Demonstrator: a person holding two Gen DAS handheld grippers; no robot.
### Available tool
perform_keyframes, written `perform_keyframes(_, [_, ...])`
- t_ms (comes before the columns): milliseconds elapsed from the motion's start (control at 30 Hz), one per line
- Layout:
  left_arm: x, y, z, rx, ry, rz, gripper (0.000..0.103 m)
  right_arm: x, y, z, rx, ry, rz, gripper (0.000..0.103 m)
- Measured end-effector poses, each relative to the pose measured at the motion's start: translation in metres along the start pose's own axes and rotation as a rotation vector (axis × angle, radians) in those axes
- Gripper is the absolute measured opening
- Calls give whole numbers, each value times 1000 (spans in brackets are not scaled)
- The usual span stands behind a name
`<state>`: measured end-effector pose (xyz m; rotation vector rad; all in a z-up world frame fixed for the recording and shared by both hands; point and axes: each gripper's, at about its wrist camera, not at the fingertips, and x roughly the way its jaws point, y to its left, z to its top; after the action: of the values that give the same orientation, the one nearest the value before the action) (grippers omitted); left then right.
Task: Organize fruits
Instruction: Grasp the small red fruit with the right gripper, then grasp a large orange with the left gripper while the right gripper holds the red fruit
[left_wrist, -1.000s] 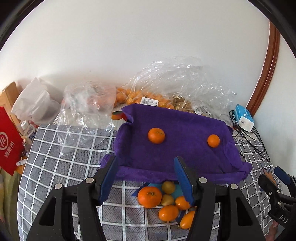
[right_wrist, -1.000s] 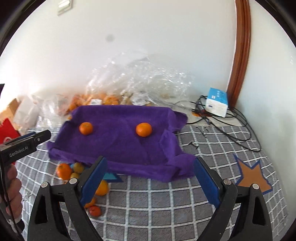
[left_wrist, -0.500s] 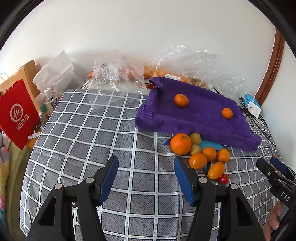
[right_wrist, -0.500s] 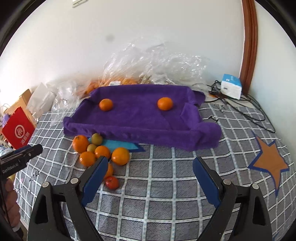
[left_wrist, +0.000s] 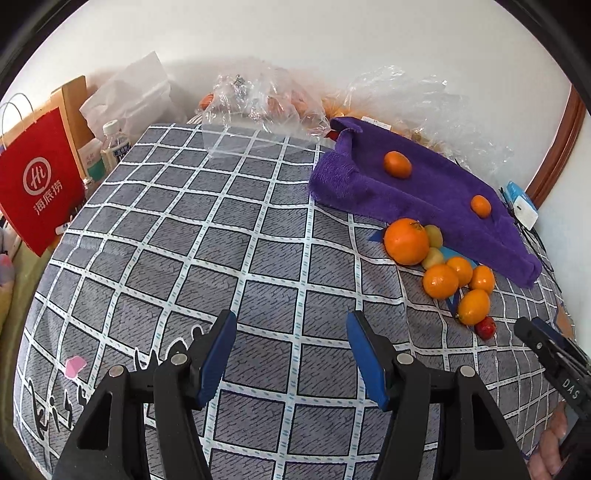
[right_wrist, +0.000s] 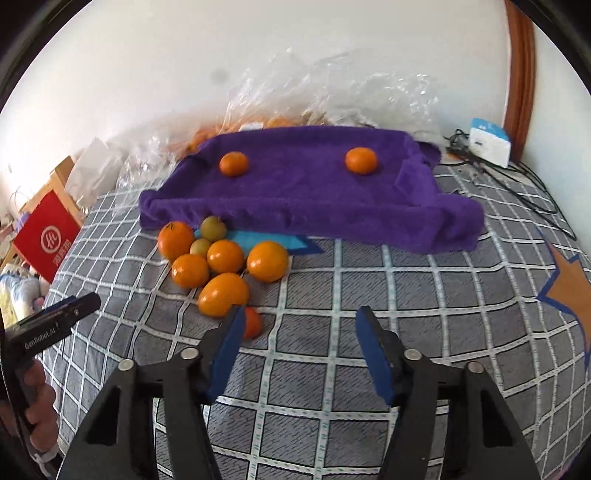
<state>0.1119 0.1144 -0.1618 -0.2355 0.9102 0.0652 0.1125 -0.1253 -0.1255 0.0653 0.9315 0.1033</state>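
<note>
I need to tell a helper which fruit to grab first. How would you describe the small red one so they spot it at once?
Find the purple towel on the checked cloth; a pile of oranges lies in front of it. At the pile's near edge, beside the oval orange, sits the small red fruit. It is the only red one, and the smallest.

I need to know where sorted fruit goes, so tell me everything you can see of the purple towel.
The purple towel looks like thick, fuzzy terry cloth, spread with its edges raised like a shallow tray on the checked cover. Two oranges lie on it, well apart. Loose fruit sits by its near edge, clear plastic bags behind it.
</note>
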Motion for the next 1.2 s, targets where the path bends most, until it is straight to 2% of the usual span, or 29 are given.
perform_keyframes(133, [3,-2,-3,16,12,-16,60,15,10,-6,-21,36,50,49])
perform_keyframes(267, [4,-5,-1,14,14,-38,60,27,20,-6,-54,60,71,47])
perform_keyframes(367, [5,-11,0,15,2,-65,60,35,27,-6,-92,64,70,40])
perform_keyframes(467, [9,-19,0,31,7,-66,60,38,31,-6,-136,49,50,25])
perform_keyframes(500, [11,-21,0,34,14,-66,60,37,30,-6,-140,47,49,23])
perform_keyframes(633, [15,-32,3,47,14,-71,60,29,14,-5,-118,32,58,23])
perform_keyframes(767, [20,-49,16,65,-12,-94,60,19,-14,-2,-90,-5,-35,23])
perform_keyframes(933, [26,-69,33,78,-46,-126,60,16,-40,-4,-81,-19,-109,23])
perform_keyframes(1067, [39,-78,45,43,-26,-151,60,17,-55,-6,-46,-7,-98,23])
perform_keyframes(1200, [53,-85,51,42,-10,-124,59,18,-62,-7,-20,-6,-75,23])
